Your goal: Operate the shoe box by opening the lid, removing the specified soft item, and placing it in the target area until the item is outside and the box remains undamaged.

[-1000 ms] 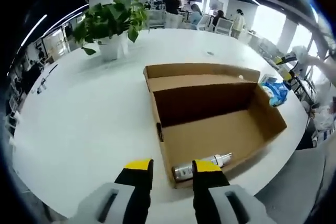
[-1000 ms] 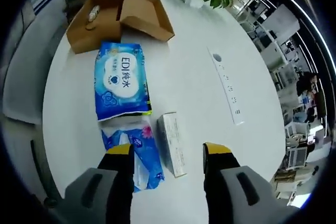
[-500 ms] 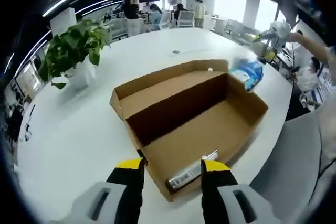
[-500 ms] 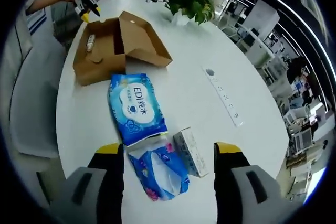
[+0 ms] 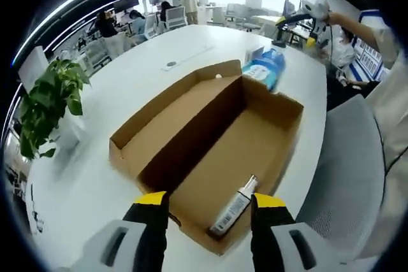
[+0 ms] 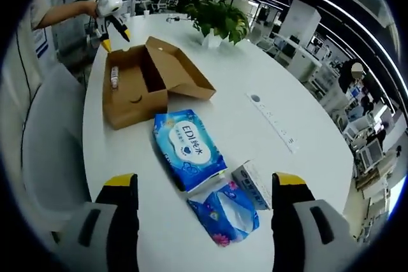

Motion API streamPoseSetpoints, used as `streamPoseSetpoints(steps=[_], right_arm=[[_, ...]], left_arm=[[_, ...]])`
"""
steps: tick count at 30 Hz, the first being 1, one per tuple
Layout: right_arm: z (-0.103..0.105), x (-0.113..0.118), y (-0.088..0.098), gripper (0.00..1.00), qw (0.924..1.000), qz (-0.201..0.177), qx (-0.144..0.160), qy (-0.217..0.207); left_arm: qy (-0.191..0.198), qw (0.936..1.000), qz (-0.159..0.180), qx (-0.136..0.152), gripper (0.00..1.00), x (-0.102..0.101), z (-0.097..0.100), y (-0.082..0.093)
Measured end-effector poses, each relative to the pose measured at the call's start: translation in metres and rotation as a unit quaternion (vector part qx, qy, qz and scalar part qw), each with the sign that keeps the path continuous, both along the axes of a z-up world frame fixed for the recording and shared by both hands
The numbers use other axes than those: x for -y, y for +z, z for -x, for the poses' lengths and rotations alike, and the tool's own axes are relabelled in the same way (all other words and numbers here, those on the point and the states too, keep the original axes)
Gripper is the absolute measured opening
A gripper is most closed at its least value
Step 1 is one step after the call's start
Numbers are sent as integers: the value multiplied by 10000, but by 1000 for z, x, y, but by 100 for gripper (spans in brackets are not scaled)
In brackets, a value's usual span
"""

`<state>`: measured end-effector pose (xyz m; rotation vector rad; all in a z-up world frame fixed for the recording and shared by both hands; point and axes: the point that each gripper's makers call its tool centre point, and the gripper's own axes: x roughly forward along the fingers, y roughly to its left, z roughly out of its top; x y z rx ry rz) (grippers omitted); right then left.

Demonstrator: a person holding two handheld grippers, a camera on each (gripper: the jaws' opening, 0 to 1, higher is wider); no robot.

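The shoe box sits open on the white table, lid flap folded back toward upper left of the left gripper view, w/ a spray bottle lying flat on the box floor at the near end. The left hand-held gripper is just in front of the box's near wall, jaws apart, holding nothing; the bottle shows between the two yellow tips, long axis running from lower centre up and to the right, nozzle end pointing away. The soft items are already outside: in the right gripper view the blue wet-wipe pack lies mid-frame on the table, long axis slanting upper left to lower right, w/ a crumpled blue tissue pack and a small carton just beyond the right hand-held gripper, which is wide open and empty. So right is much nearer the soft packs, left nearer the box; the box is at upper left there, well apart from the right one. Likely little left but the placement check.
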<state>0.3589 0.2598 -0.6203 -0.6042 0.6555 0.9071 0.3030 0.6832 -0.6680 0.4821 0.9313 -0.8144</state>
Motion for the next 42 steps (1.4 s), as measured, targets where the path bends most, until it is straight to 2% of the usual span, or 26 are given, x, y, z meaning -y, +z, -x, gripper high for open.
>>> streamPoseSetpoints(steps=[4,11,17,21,27,32,35,37,42], right_arm=[[13,-8,3,88,9994,-271,20,-200],[35,-18,0,93,9979,-519,-29,-374],[53,-26,-5,96,9963,-708,-119,-479],[60,-29,-6,96,9944,-843,-164,-619],[74,-35,-13,96,9923,-962,-247,-736],[84,-37,-21,96,9905,-1020,-420,-826],[88,-38,-23,96,9900,-1032,-437,-856],[89,-37,-25,96,9893,-1048,-466,-905],[90,-34,-26,96,9879,-1061,-485,-1021]], left_arm=[[-277,9994,22,-186,53,4,-2,-4],[-722,9964,15,-435,56,14,-3,-9],[-1179,9907,-135,-662,60,20,-1,-18],[-1346,9870,-219,-853,64,19,1,-25],[-1708,9780,-439,-1114,64,18,3,-37],[-2061,9660,-636,-1428,67,18,8,-47],[-2133,9640,-627,-1461,66,21,3,-49],[-2272,9589,-798,-1498,66,17,0,-54],[-2540,9475,-886,-1725,66,20,7,-62]])
